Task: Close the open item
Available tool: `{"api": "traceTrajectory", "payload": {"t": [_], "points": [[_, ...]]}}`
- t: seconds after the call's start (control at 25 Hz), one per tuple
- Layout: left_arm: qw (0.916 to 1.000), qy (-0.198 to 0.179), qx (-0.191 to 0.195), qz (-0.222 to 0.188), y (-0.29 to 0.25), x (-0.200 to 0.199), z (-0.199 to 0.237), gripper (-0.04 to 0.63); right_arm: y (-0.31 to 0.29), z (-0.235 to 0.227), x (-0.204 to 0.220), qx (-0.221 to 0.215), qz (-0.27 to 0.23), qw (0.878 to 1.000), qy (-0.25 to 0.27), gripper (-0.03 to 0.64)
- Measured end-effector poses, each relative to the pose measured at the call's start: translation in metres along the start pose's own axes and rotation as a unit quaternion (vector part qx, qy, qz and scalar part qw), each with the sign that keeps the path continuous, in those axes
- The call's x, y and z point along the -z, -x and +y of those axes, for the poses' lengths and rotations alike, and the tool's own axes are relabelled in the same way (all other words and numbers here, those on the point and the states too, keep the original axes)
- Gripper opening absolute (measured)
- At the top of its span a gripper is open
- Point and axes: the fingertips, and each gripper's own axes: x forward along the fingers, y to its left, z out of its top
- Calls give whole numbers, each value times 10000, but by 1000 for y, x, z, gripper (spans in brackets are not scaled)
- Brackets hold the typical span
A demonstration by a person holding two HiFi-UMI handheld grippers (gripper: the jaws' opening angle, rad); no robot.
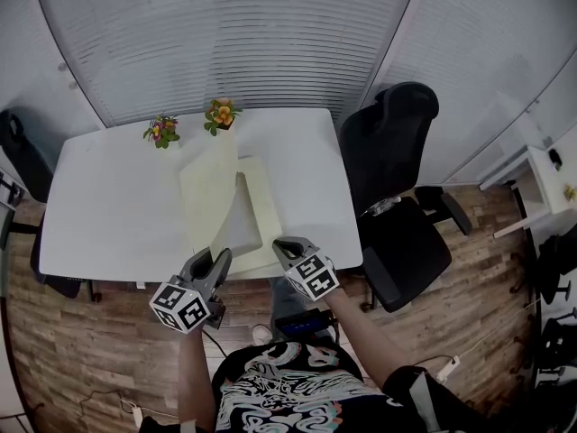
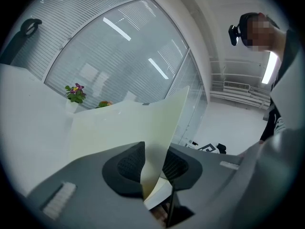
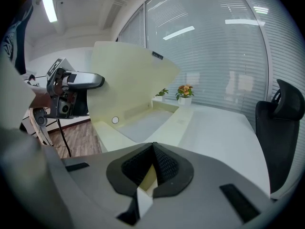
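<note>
While folder [image 1: 207, 197] sits open, white table [image 1: 108, 206], black chair [image 1: 397, 242], wooden floor [image 1: 90, 350]

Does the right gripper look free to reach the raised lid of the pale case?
Probably not yet: the right gripper is shut on the base, and the left gripper holds the lid. Once it lets go, nothing stands between it and the lid.

The hand-held gripper [image 3: 153, 149] pinches the open box [image 3: 128, 75].
</note>
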Motion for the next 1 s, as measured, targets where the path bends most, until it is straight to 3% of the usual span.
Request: {"api": "traceTrajectory", "payload": {"t": [1.0], "points": [[9955, -341, 111, 873, -23, 30, -5, 101, 0, 1, -2, -83, -83, 9999, -105, 3]]}}
